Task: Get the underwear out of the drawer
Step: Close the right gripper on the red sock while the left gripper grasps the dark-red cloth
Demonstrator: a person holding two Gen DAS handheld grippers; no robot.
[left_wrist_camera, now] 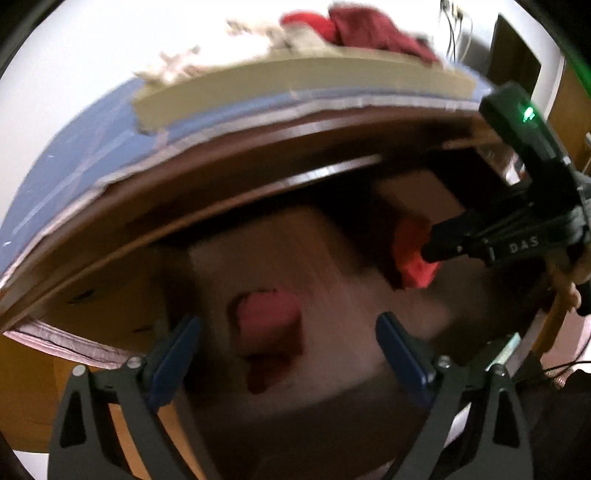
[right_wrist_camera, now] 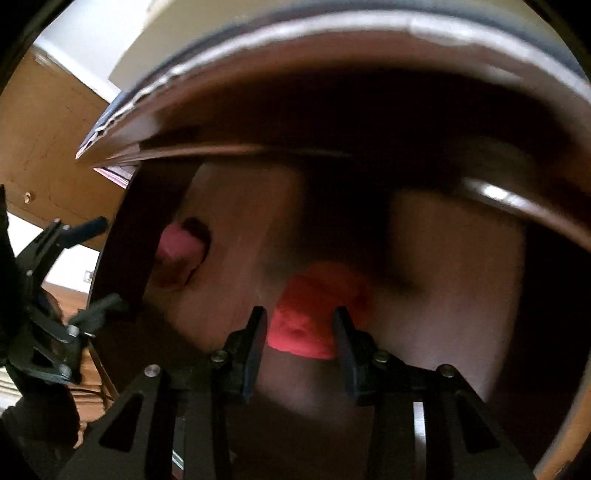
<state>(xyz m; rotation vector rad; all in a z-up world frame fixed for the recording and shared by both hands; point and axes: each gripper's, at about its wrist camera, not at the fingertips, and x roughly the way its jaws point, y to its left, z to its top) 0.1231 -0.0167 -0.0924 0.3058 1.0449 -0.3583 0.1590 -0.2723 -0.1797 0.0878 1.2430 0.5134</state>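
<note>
The drawer (left_wrist_camera: pixel 332 236) stands pulled out, blurred by motion. A pink underwear (left_wrist_camera: pixel 269 314) lies on its floor, seen between the wide-apart blue pads of my left gripper (left_wrist_camera: pixel 290 339), which is open and hangs above it. A red underwear (right_wrist_camera: pixel 303 325) lies further right in the drawer. My right gripper (right_wrist_camera: pixel 301 328) points down at it, jaws partly apart, and the red cloth fills the gap between the pads; no squeeze shows. From the left wrist view the right gripper (left_wrist_camera: pixel 430 251) has its tips at the red underwear (left_wrist_camera: pixel 413 266). Pink underwear (right_wrist_camera: pixel 181 243) and left gripper (right_wrist_camera: pixel 92 266) show at left.
The cabinet top (left_wrist_camera: pixel 295 88) overhangs the drawer, covered with a blue mat (left_wrist_camera: pixel 74 155). On it lie a beige board and dark red clothes (left_wrist_camera: pixel 362 29). A brown wooden door (right_wrist_camera: pixel 48 140) stands left of the cabinet. Cables hang at the back right.
</note>
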